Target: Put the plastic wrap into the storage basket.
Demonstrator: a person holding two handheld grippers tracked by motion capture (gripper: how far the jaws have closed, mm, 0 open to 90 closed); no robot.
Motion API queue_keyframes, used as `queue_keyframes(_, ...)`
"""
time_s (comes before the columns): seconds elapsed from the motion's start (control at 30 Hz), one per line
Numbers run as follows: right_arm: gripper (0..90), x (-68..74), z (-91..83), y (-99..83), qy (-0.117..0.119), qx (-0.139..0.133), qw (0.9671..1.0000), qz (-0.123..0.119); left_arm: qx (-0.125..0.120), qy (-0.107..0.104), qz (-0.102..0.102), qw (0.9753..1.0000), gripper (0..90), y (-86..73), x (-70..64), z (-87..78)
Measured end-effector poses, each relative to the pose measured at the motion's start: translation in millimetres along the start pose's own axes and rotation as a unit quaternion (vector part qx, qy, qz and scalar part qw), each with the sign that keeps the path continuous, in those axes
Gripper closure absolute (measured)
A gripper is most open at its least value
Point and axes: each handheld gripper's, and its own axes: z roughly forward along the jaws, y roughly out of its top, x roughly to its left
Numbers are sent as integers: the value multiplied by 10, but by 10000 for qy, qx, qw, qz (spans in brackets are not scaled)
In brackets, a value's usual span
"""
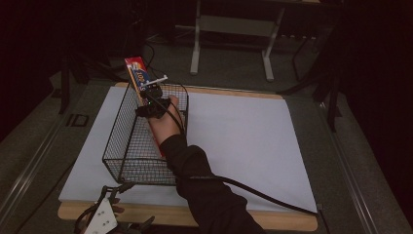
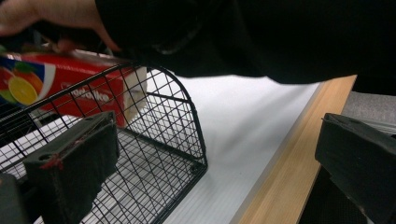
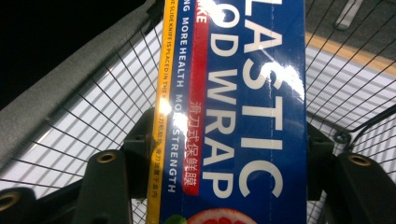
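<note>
right claw (image 1: 152,90) grips the plastic wrap box (image 3: 233,112) over the wire basket (image 1: 122,146); left claw (image 2: 210,154) released.

The high view is dim, its edges sinking into near-black, and only the white table sheet (image 1: 234,141) catches even overhead light. Shadows under the wire basket (image 1: 127,146) are faint and soft. In the right gripper view, glare streaks across the glossy plastic wrap box (image 3: 243,116) (bright spots bleach parts of the lettering), and the nearest print is slightly soft. The left gripper view blurs its close black jaws; the dark sleeve (image 2: 243,37) shows no detail.
</note>
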Motion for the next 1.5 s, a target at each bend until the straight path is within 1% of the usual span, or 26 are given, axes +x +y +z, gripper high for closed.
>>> queue_keyframes(0.13,393,-9,120,-57,-6,122,9999,10,7,-16,-3,10000,2,-2,2,-2)
queue_keyframes(0.27,393,-10,147,-78,10,172,9999,17,6,-24,-3,10000,2,-2,2,-1)
queue_keyframes(0.4,392,17,166,-149,-45,192,9997,-155,10,-25,-5,10000,2,-1,-1,1)
queue_keyframes(0.57,390,5,167,-197,37,230,9997,-109,39,-32,23,10000,2,1,-4,11)
queue_keyframes(0.63,389,-14,171,-216,132,292,9995,-72,31,-29,23,10000,2,2,-6,12)
queue_keyframes(0.67,388,-15,179,-227,128,353,9993,-67,33,-27,18,10000,2,2,-4,13)
queue_keyframes(0.7,388,-15,179,-227,128,353,9993,-67,33,-27,18,10000,2,2,-4,13)
queue_keyframes(0.73,387,-15,198,-257,100,468,9988,-98,33,-26,18,10000,2,2,-3,13)
queue_keyframes(0.77,387,-24,211,-270,113,540,9984,-102,27,-27,12,10000,2,2,-4,13)
queue_keyframes(0.8,389,-45,238,-298,119,676,9976,-103,30,-31,21,10000,2,1,-4,13)
queue_keyframes(0.87,389,-56,245,-314,142,713,9973,-92,30,-31,21,10000,2,1,-4,13)
queue_keyframes(0.9,388,-86,250,-348,227,756,9969,-21,40,-35,22,10000,2,0,-2,16)
queue_keyframes(0.97,388,-92,254,-378,202,804,9965,-48,45,-38,18,10000,2,1,0,19)
queue_keyframes(1.03,388,-94,257,-391,210,808,9965,-39,47,-41,18,10000,2,1,-1,23)
queue_keyframes(1.2,386,-97,261,-453,345,890,9954,36,51,-46,17,10000,2,3,-4,28)
queue_keyframes(1.27,384,-101,268,-472,340,886,9955,-3,50,-51,13,10000,2,3,-3,29)
queue_keyframes(1.3,382,-110,265,-494,381,834,9958,-16,55,-52,15,10000,2,2,-2,32)
queue_keyframes(1.37,377,-97,267,-489,346,856,9957,-72,60,-56,15,10000,2,2,-2,33)
queue_keyframes(1.43,371,-104,273,-477,379,886,9953,-115,61,-54,18,10000,2,1,-1,34)
queue_keyframes(1.5,365,-109,277,-482,372,865,9955,-107,58,-59,16,10000,2,2,0,33)
